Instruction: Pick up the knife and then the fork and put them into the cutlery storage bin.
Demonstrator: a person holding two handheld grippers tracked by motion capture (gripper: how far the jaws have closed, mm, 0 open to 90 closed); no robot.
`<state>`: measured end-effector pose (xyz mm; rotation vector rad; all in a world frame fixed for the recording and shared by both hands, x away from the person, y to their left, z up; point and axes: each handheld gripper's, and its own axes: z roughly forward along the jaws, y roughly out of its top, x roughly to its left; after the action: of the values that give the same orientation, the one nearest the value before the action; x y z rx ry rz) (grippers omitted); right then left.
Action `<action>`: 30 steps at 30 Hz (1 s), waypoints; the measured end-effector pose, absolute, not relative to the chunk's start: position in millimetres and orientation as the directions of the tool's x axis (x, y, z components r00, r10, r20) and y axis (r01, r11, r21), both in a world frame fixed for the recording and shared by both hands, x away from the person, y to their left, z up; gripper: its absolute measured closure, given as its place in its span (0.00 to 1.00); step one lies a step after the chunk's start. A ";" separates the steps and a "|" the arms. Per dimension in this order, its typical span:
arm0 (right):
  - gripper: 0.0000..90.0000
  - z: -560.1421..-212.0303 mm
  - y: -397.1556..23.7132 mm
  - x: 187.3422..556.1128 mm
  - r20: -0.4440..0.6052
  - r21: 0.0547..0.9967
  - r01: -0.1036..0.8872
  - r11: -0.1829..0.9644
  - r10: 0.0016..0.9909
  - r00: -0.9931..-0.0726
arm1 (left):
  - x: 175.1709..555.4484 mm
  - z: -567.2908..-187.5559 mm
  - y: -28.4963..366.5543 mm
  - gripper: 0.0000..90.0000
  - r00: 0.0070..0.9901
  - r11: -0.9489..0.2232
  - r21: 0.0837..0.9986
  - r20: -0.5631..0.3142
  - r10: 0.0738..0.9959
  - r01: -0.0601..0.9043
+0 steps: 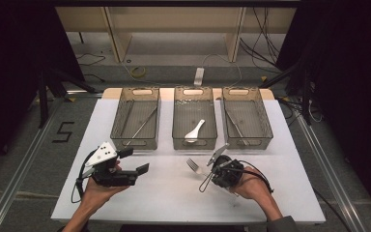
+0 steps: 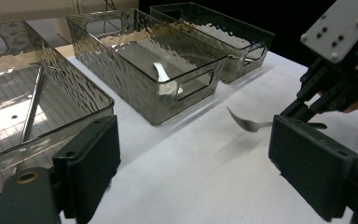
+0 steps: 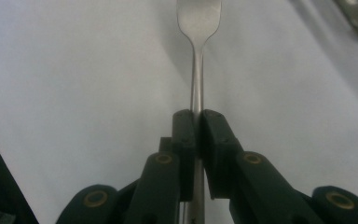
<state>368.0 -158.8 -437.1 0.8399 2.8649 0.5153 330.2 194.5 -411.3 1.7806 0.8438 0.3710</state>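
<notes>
My right gripper (image 1: 209, 169) is shut on the handle of a metal fork (image 1: 193, 166) over the white table (image 1: 164, 193), in front of the middle bin. In the right gripper view the pads (image 3: 185, 135) clamp the fork (image 3: 198, 28), whose tines point away from the jaws. My left gripper (image 1: 135, 161) stands open at the left, with nothing between its wide-apart jaws. The left gripper view looks past its own gripper (image 2: 200, 172) to the fork (image 2: 249, 123) and the right gripper (image 2: 299, 113) that holds it.
Three clear grey bins stand in a row at the back. The left bin (image 1: 136, 143) holds thin metal sticks (image 1: 142, 123), the middle bin (image 1: 194, 145) a white spoon (image 1: 194, 130), and the right bin (image 1: 265, 123) another slim metal utensil (image 1: 235, 124).
</notes>
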 end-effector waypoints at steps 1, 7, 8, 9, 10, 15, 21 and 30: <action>0.94 -435.2 -160.3 368.4 -0.008 0.357 0.507 0.785 0.545 -0.838 | 330.2 -411.2 194.5 0.18 0.700 -0.168 0.916 -0.150 0.698 0.364; 0.94 -425.5 -173.6 373.1 0.015 0.407 0.535 0.740 0.580 -0.814 | 330.3 -411.2 194.6 0.18 0.700 -0.168 0.917 -0.149 0.698 0.362; 0.94 -424.4 -176.1 374.1 0.016 0.418 0.537 0.733 0.585 -0.811 | 330.4 -411.2 194.7 0.18 0.700 -0.167 0.917 -0.150 0.698 0.363; 0.94 -423.0 -178.5 374.8 0.021 0.422 0.544 0.726 0.592 -0.806 | 330.4 -411.3 194.7 0.18 0.700 -0.167 0.916 -0.151 0.698 0.364; 0.94 -421.5 -181.2 375.9 0.025 0.431 0.548 0.717 0.598 -0.801 | 330.5 -411.2 194.8 0.18 0.700 -0.168 0.917 -0.149 0.699 0.363; 0.94 -410.8 -198.4 380.4 0.034 0.478 0.574 0.666 0.638 -0.769 | 330.5 -411.2 194.8 0.18 0.699 -0.168 0.917 -0.149 0.699 0.363; 0.94 -397.8 -219.6 385.0 0.038 0.532 0.588 0.609 0.677 -0.735 | 330.4 -411.1 194.8 0.18 0.698 -0.166 0.917 -0.149 0.701 0.362; 0.94 -383.5 -242.3 393.9 0.044 0.583 0.611 0.535 0.731 -0.681 | 330.6 -411.1 194.6 0.18 0.696 -0.161 0.918 -0.152 0.702 0.363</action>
<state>393.9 -242.3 -383.5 1.1378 2.5676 0.8536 330.6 194.6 -411.1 1.7716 0.8485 0.3730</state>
